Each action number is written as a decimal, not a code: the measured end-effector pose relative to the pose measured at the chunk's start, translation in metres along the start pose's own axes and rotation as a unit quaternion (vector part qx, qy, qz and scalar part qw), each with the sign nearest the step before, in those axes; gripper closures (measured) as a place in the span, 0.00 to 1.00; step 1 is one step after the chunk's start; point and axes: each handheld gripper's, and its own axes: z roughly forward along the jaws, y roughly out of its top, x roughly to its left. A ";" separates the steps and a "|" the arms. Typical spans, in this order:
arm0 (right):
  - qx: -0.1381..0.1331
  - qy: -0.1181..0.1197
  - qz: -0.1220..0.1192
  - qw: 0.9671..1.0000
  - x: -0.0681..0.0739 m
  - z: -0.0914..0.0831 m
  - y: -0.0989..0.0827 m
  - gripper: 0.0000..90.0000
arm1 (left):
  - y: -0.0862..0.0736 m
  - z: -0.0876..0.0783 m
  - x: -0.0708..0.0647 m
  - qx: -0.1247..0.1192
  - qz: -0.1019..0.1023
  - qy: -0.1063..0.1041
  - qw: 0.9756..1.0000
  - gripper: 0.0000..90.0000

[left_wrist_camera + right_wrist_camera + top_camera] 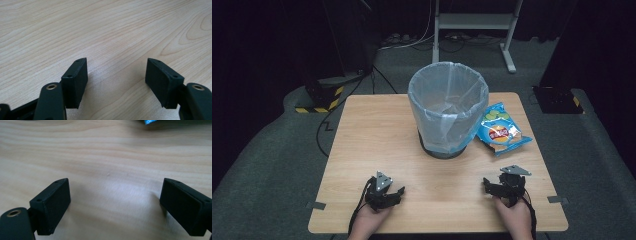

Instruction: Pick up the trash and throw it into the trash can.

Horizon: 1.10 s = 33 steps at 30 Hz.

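Note:
A grey waste bin (448, 112) lined with a clear plastic bag stands on the far middle of the wooden table (377, 135). A blue crisp packet (500, 130) lies flat just right of the bin. My left gripper (396, 192) rests low near the table's front left, held by a hand. Its jaws stand wide apart over bare wood in the left gripper view (116, 75). My right gripper (488, 185) sits at the front right, also hand-held. Its jaws are spread wide with nothing between them (115, 202). A blue corner of the packet (150, 122) shows at the top edge of the right gripper view.
Bare wood lies between the two grippers and the bin. Beyond the table is grey carpet with cables, a white metal stand base (474, 22) and a black-and-yellow striped foot (319, 97) at the far left. Tape tabs (316, 205) mark the table's front corners.

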 end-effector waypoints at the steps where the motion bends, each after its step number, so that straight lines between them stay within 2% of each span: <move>1: 0.000 0.007 -0.006 1.000 0.000 -0.002 -0.002 0.10 | 0.000 0.000 0.000 0.000 0.000 0.000 1.000 0.38; 6: 0.003 0.007 -0.015 1.000 0.002 -0.004 -0.004 0.10 | 0.000 0.000 0.000 0.000 0.000 -0.001 1.000 0.38; 10: 0.000 0.018 -0.007 1.000 0.000 -0.005 -0.005 0.11 | 0.000 0.000 0.000 0.000 0.000 0.000 1.000 0.38; 11: -0.002 0.016 -0.008 1.000 -0.001 -0.005 -0.005 0.14 | 0.000 0.000 0.000 0.000 0.000 0.000 1.000 0.38; 12: -0.009 0.012 -0.003 1.000 -0.002 -0.006 -0.006 0.22 | 0.000 0.000 0.000 0.000 0.000 0.000 1.000 0.38; 13: -0.009 0.012 -0.003 1.000 -0.002 -0.006 -0.006 0.22 | 0.000 0.000 0.000 0.000 0.000 0.000 1.000 0.38; 14: -0.018 0.022 0.004 1.000 -0.004 -0.009 -0.006 0.32 | 0.000 0.000 0.000 0.000 0.000 0.000 1.000 0.38; 17: -0.026 0.017 0.003 1.000 -0.006 -0.009 -0.004 0.32 | 0.000 0.000 0.001 0.002 0.002 0.000 1.000 0.38; 20: -0.043 0.014 -0.002 0.999 -0.011 -0.010 0.008 0.34 | 0.000 0.000 0.001 0.003 0.001 0.000 1.000 0.38; 25: -0.070 -0.006 -0.014 0.997 -0.019 -0.009 0.045 0.43 | 0.000 0.000 0.002 0.002 -0.003 -0.006 1.000 0.38; 27: -0.081 -0.016 -0.026 0.996 -0.020 -0.006 0.061 0.46 | 0.000 0.000 0.002 0.001 -0.003 -0.006 1.000 0.38; 28: -0.080 -0.028 -0.036 0.996 -0.020 0.000 0.074 0.48 | 0.000 0.000 0.002 0.001 -0.003 -0.006 1.000 0.38; 30: -0.079 -0.031 -0.041 0.996 -0.019 0.003 0.078 0.48 | 0.000 -0.001 0.002 0.002 -0.003 -0.006 1.000 0.38; 32: -0.071 -0.044 -0.060 0.995 -0.019 0.013 0.087 0.48 | 0.000 -0.001 0.002 0.002 -0.001 -0.006 1.000 0.38; 33: -0.067 -0.043 -0.065 0.995 -0.019 0.017 0.090 0.48 | 0.000 -0.001 0.001 0.002 0.000 -0.005 1.000 0.38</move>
